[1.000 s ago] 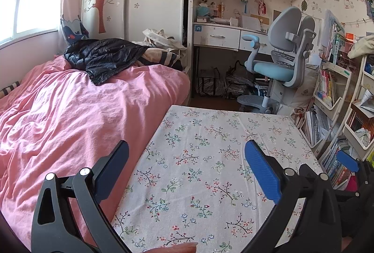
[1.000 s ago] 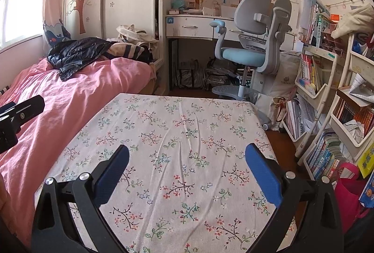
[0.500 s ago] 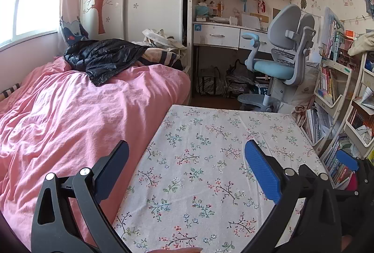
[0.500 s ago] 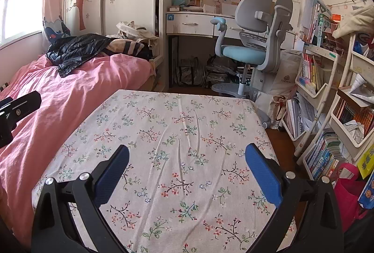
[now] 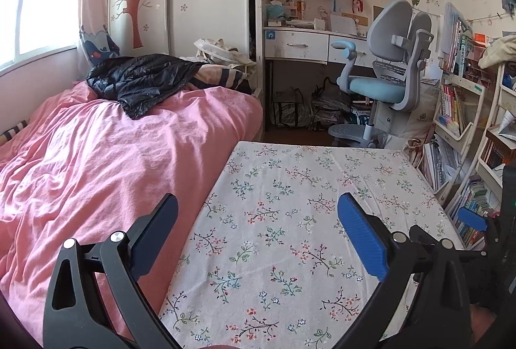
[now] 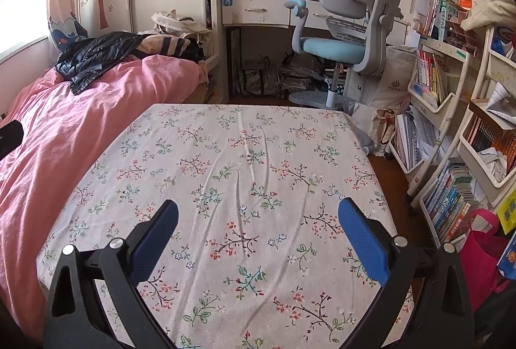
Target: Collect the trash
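Your left gripper and right gripper both stand released, grasping nothing. Only the floral tablecloth lies between the jaws; no trash can be made out.

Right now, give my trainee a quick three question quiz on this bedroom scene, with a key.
1. True or false: the left gripper holds trash.
2. What lies on the pink bedspread near the wall: A) black jacket, B) laptop, C) ball?
3. Fill in: the office chair has a ____ seat.

Key: 1 false, both it and the right gripper are open and hold nothing, above the floral tablecloth. 2 A. 3 light blue.
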`<state>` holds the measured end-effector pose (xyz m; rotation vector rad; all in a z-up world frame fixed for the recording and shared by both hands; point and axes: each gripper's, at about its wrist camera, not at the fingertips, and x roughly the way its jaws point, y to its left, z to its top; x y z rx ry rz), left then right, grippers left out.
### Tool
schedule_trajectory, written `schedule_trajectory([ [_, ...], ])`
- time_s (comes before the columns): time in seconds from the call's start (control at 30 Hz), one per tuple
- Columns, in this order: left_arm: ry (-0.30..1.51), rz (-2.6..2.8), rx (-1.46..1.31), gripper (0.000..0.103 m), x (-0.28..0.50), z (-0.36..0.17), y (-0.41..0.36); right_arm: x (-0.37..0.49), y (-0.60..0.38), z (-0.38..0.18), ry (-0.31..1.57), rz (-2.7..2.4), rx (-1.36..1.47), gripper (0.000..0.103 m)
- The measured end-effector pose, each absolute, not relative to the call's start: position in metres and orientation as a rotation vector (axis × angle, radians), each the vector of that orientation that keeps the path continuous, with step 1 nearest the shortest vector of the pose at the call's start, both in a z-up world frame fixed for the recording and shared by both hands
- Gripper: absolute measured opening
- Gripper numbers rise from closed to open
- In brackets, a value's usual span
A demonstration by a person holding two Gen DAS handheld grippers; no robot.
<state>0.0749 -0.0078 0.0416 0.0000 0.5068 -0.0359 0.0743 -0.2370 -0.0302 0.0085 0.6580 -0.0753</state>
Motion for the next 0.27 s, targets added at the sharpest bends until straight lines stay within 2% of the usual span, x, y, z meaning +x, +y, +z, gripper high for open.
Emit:
schedule_trajectory([
  [0.27,0.559,-0.024,-0.015,0.096,0.083,0.039,-0.003,0.090,-0.242,-0.044,0.718,-0.090,-0.013,0.095],
])
